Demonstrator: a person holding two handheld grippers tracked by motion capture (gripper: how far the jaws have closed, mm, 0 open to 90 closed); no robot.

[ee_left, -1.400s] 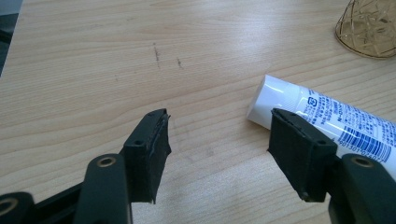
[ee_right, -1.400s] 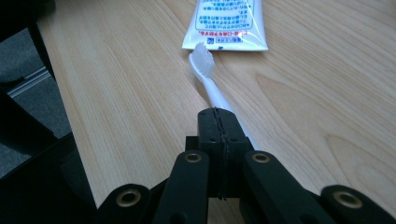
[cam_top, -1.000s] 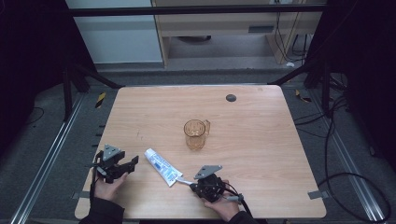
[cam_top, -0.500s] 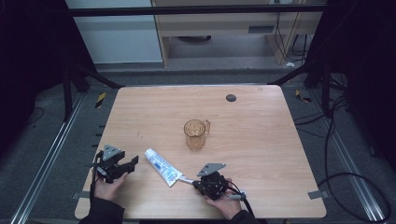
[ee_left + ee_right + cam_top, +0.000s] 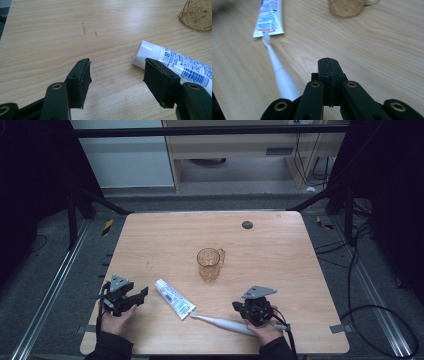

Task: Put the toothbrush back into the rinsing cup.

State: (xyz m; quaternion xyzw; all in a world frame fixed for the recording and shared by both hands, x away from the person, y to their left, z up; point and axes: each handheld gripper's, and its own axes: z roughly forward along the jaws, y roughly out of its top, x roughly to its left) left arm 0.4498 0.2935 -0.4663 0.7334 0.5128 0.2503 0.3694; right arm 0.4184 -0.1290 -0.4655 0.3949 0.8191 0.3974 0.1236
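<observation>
high: above, facing forward-down | claw views: low, close to table [image 5: 280,245] | shared: toothpaste tube [image 5: 173,298]

You see a white tube [image 5: 174,298] with blue print, a white toothbrush [image 5: 222,322], an amber, seemingly patterned cup [image 5: 209,263], and black grippers.

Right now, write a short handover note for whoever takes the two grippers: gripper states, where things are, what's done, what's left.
Left gripper: open, low over the table, beside the cap end of the white toothpaste tube with blue print; not holding it.
Right gripper: shut, empty, next to the white toothbrush.
Toothbrush lies flat, its head touching the tube's crimped end. Amber transparent plastic mug stands upright mid-table, apparently empty.
Done: nothing grasped or moved into the mug.
Left, probably: pick up the tube and the toothbrush.
</observation>
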